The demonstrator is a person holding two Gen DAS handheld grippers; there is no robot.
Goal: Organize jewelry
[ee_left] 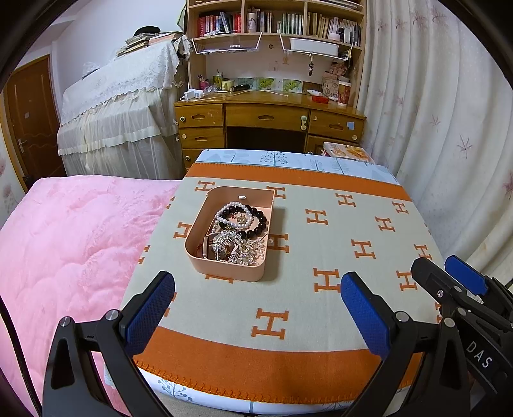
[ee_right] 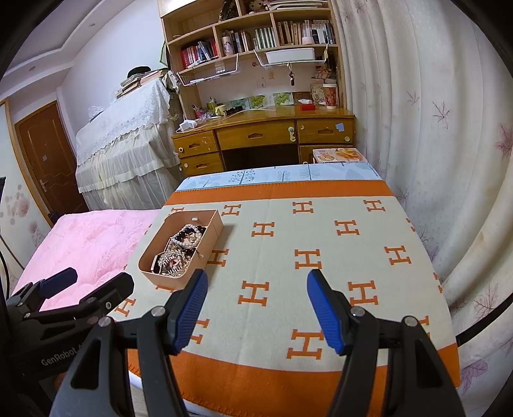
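Observation:
A pink open jewelry box sits on an orange-and-cream blanket with H marks. Inside it lies a tangle of jewelry: a white pearl bracelet, a dark bead bracelet, and silver sparkly pieces. My left gripper hovers open just short of the box, nothing between its blue pads. My right gripper is open too, over the blanket to the right of the box, and shows at the right edge of the left wrist view.
A pink quilt covers the bed left of the blanket. Behind stand a wooden desk with drawers, a bookshelf, a lace-draped piece of furniture and a flowered curtain on the right.

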